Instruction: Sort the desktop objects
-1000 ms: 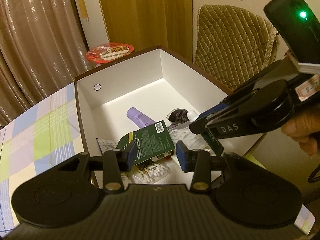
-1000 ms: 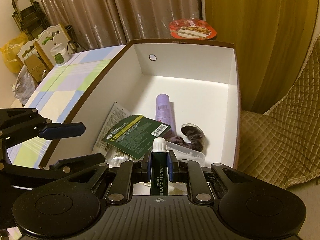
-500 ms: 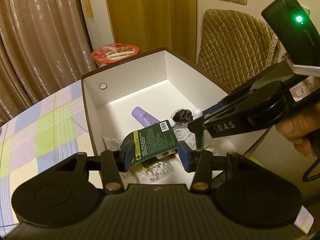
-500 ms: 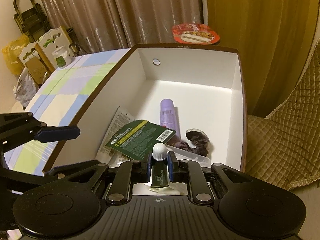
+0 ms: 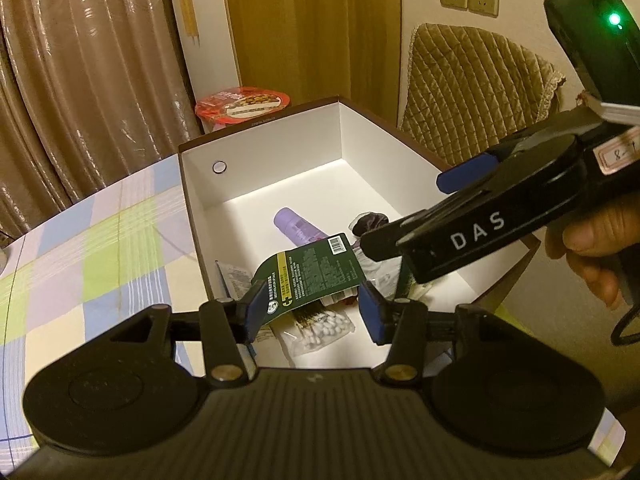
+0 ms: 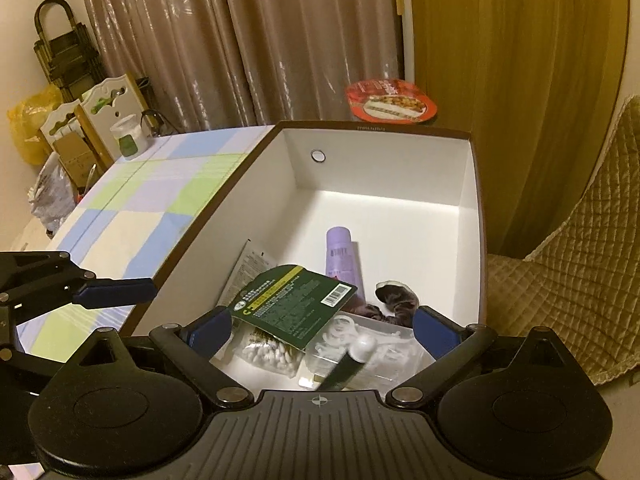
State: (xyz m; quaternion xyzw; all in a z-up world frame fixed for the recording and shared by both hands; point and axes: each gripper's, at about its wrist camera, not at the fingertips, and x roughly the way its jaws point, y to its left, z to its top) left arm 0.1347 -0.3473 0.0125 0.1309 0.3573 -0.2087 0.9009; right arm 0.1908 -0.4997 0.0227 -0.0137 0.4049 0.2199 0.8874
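An open box [image 5: 280,148] [image 6: 380,168], white inside with a brown rim, holds a purple tube [image 5: 298,230] [image 6: 342,256], a green card pack [image 5: 316,272] [image 6: 296,300], a bag of cotton swabs [image 5: 320,328] [image 6: 272,354], a dark scrunchie [image 6: 396,300] and a clear case [image 6: 384,344]. My right gripper [image 6: 322,332] [image 5: 404,212] stands open over the box's near end. A dark green tube with a white cap [image 6: 352,360] lies blurred on the clear case, free of the fingers. My left gripper [image 5: 312,308] hovers open and empty at the box's near left corner.
A red-lidded instant noodle bowl [image 5: 242,106] [image 6: 390,102] stands behind the box. A checked tablecloth [image 5: 100,240] [image 6: 152,200] stretches to the left. A quilted chair [image 5: 472,84] is on the right, and a person's hand [image 5: 596,248] holds the right gripper. Curtains hang behind.
My right gripper has opened and let go of the dark green tube, which has dropped onto the clear case in the box. Both grippers have drawn back a little.
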